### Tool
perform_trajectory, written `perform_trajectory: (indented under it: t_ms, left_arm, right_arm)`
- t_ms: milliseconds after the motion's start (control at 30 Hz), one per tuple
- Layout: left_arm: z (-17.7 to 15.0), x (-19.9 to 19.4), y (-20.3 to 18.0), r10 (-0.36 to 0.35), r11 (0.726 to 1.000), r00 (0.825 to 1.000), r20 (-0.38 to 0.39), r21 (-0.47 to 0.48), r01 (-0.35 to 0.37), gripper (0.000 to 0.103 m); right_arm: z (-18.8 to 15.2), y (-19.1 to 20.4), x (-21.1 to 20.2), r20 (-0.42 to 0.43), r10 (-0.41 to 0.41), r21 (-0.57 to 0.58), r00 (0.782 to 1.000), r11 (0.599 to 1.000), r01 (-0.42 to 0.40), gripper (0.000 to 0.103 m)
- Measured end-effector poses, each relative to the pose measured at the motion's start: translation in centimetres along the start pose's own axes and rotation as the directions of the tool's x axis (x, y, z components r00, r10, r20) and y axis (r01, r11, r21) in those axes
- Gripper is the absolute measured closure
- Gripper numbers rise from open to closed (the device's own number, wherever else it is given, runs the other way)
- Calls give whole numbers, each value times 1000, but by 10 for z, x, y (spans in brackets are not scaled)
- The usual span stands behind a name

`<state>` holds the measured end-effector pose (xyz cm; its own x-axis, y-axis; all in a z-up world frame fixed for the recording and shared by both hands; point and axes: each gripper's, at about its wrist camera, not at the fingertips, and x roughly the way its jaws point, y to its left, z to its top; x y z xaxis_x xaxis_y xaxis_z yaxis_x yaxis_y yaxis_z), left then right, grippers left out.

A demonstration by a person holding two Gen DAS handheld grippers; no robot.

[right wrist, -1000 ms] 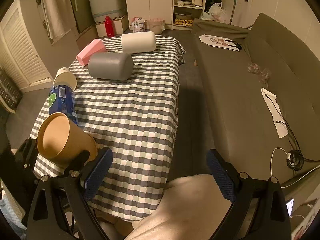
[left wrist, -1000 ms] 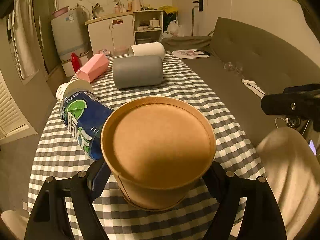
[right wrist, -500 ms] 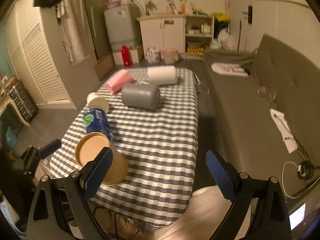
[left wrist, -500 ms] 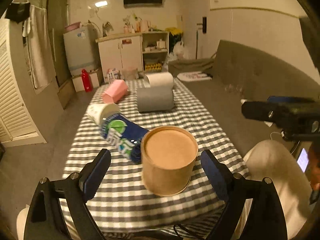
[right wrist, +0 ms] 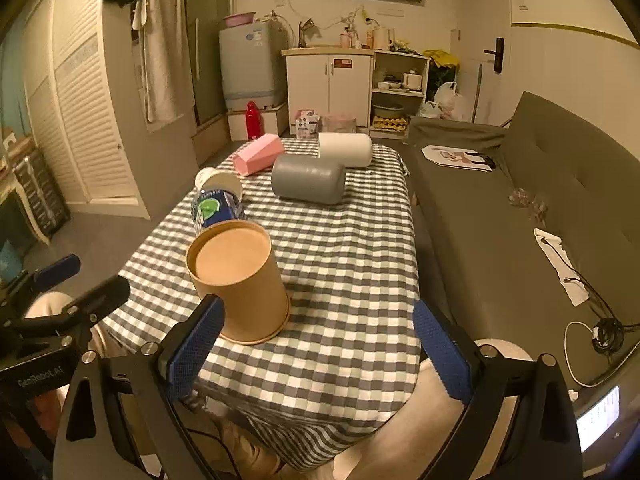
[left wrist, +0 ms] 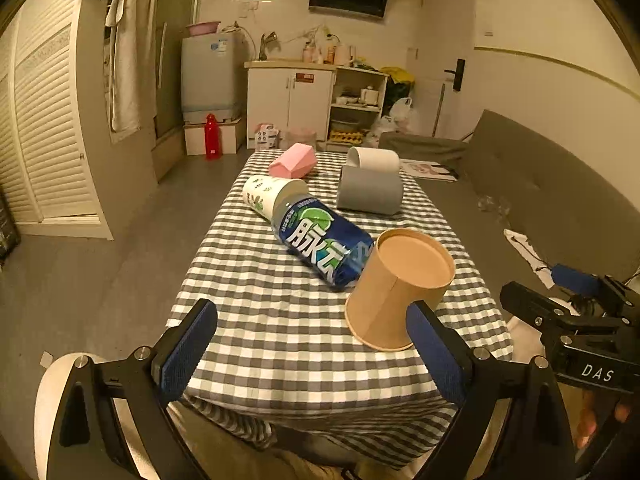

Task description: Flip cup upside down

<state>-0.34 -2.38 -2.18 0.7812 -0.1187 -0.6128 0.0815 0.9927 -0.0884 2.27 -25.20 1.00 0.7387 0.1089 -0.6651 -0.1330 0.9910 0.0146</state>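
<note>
A brown paper cup [left wrist: 394,292] stands upside down on the checked tablecloth [left wrist: 280,320], its flat base facing up; it also shows in the right wrist view [right wrist: 240,280]. My left gripper [left wrist: 316,354] is open and empty, pulled back over the table's near edge, with the cup just beyond its right finger. My right gripper [right wrist: 316,354] is open and empty, with the cup just beyond its left finger [right wrist: 192,352].
A blue bottle [left wrist: 324,246] lies on its side touching the cup, with a white cup [left wrist: 272,196] behind it. A grey roll [left wrist: 368,192], a white roll [left wrist: 374,160] and a pink box [left wrist: 292,164] lie at the far end. A sofa [right wrist: 520,208] runs along the right.
The left gripper has let go of the cup, opened wide and pulled back and up. The cup now stands upside down on the table. The right gripper also drew back.
</note>
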Motion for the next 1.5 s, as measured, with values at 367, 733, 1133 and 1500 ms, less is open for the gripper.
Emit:
perform_trajectory:
  t_ms: [367, 733, 1133, 1500]
  left_arm:
    - [-1, 0, -1, 28, 1000, 1000, -2, 11, -28, 3]
    - [-2, 0, 0, 40, 999, 999, 4, 11, -40, 3]
    - [-2, 0, 2, 36, 999, 999, 5, 8, -36, 3]
    - [-1, 0, 0, 37, 999, 999, 6, 0, -37, 2]
  right_arm:
    - [-7, -1, 2, -13, -16, 11, 1000, 1000, 16, 1]
    - [-7, -1, -1, -4, -24, 7, 1000, 1000, 25, 0]
    - [-8, 0, -2, -8, -28, 4, 1000, 1000, 29, 0]
    - [-7, 1, -1, -17, -32, -2, 999, 999, 32, 0]
